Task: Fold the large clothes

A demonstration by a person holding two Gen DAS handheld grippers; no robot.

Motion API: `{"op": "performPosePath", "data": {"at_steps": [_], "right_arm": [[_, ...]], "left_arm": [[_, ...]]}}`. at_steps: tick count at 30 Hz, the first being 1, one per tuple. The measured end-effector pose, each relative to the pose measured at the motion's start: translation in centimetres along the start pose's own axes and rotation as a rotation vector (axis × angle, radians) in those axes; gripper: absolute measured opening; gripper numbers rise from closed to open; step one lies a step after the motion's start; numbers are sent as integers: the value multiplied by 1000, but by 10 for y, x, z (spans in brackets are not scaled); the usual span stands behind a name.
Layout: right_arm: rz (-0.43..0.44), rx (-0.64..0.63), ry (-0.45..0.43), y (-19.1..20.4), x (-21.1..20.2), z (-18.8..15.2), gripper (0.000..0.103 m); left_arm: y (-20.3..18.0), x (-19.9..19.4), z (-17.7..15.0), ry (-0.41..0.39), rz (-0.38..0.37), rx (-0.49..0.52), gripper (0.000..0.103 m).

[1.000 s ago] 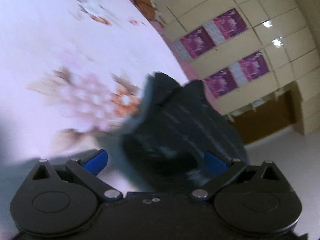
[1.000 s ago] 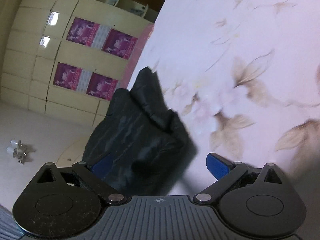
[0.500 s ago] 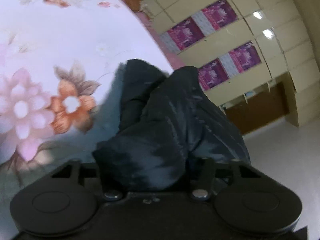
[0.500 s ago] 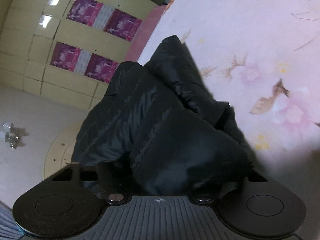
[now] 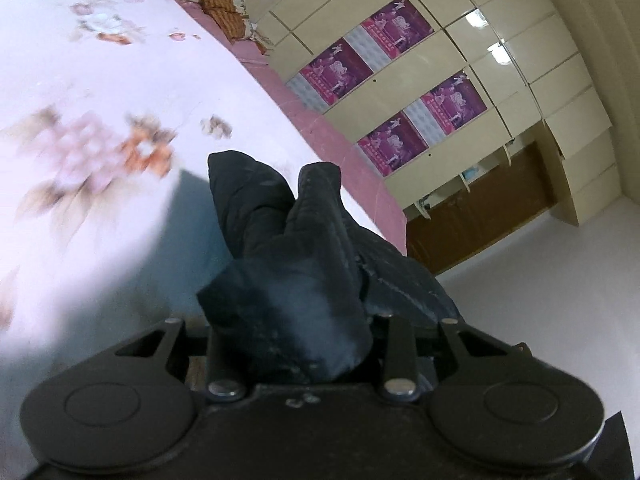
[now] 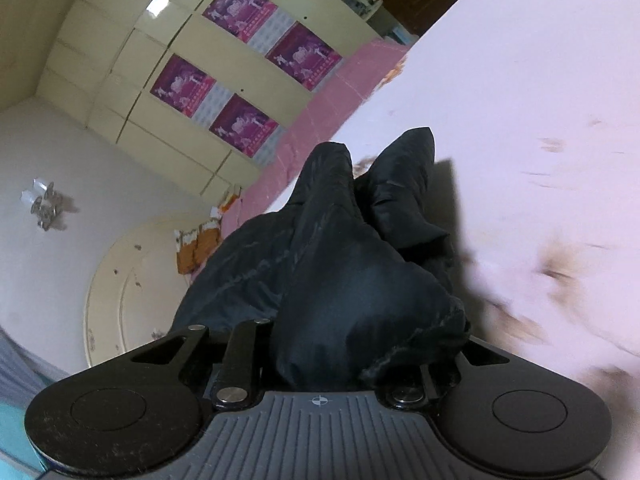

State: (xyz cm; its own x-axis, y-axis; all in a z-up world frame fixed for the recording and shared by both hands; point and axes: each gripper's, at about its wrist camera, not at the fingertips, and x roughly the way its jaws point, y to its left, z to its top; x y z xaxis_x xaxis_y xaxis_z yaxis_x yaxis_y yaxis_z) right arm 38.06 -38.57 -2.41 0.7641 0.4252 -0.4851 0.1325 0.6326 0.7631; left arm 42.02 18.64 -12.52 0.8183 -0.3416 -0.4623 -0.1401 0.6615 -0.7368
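A black padded garment [image 5: 296, 248] hangs bunched over the floral bedsheet [image 5: 100, 100]. My left gripper [image 5: 298, 332] is shut on one bunched end of it, and the cloth covers the fingertips. In the right wrist view the same black garment [image 6: 352, 264] fills the centre. My right gripper [image 6: 352, 344] is shut on another bunched end, fingertips hidden in the cloth. The rest of the garment trails forward from both grippers above the sheet [image 6: 540, 100].
The bed's pink edge [image 5: 340, 136] runs beside a cream wardrobe wall with purple posters [image 5: 384, 40]. A brown wooden cabinet [image 5: 488, 208] stands by the white floor. An orange pillow [image 5: 224, 12] lies at the bed's far end.
Both grippers were open around the garment a second ago, then closed on it. They have since lifted and drawn it back, so the bed looks farther away.
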Motion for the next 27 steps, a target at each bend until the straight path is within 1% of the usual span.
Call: {"op": "performPosePath", "data": {"at_steps": [4,7,8,9,10,11,12,13,15,17,18,19,20,21,22,24,26,27], "right_arm": [[-14,-12,19,-19,-50,-33,23],[-23,8,48,-33,-71,-53,23],[-31,8,61,-38,-74,-56,24],[-43,-3,77,-43,-73,-60,27],[-47,4,85,-48,-71,-62,36],[-51,25,91,-55,-71,-63,43],[-77,43,93,-61,-75,-62,63],[-112,41,56,-65,-84,-62,71],[-155,15,-40,-69,-110,-60,72],[-199,24,-124,-72,-139,-61,71],[-204,15,-184,-68,-154,-62,58],[-190,2,-206,-61,-160,-61,22],[-184,-13,-211,-49,-161,-60,10],[-172,-45,-212,-34,-158,-62,5],[-145,-99,-201,-14,-150,-66,3],[-80,-181,-143,26,-123,-79,2],[-8,-222,-90,58,-96,-100,2],[21,-247,-53,77,-77,-114,2]], "left_arm": [[9,-40,-36,-6,10,-6,34],[17,-61,-58,-6,34,1,34],[21,-64,-64,-3,46,19,38],[25,-66,-69,-2,59,22,42],[29,-67,-73,-10,60,5,53],[36,-71,-76,-30,66,-19,74],[39,-74,-79,-54,92,-46,85],[42,-79,-80,-79,113,-70,97],[46,-91,-83,-107,99,-107,98],[47,-100,-87,-117,74,-139,96],[47,-102,-89,-141,69,-154,96],[47,-102,-91,-151,63,-178,96],[47,-99,-92,-151,58,-210,96],[46,-93,-90,-149,55,-225,96],[42,-84,-86,-148,68,-211,96],[43,-67,-72,-137,128,-189,90],[51,-60,-74,-132,68,-192,51],[50,-57,-71,-123,66,-175,47]]}}
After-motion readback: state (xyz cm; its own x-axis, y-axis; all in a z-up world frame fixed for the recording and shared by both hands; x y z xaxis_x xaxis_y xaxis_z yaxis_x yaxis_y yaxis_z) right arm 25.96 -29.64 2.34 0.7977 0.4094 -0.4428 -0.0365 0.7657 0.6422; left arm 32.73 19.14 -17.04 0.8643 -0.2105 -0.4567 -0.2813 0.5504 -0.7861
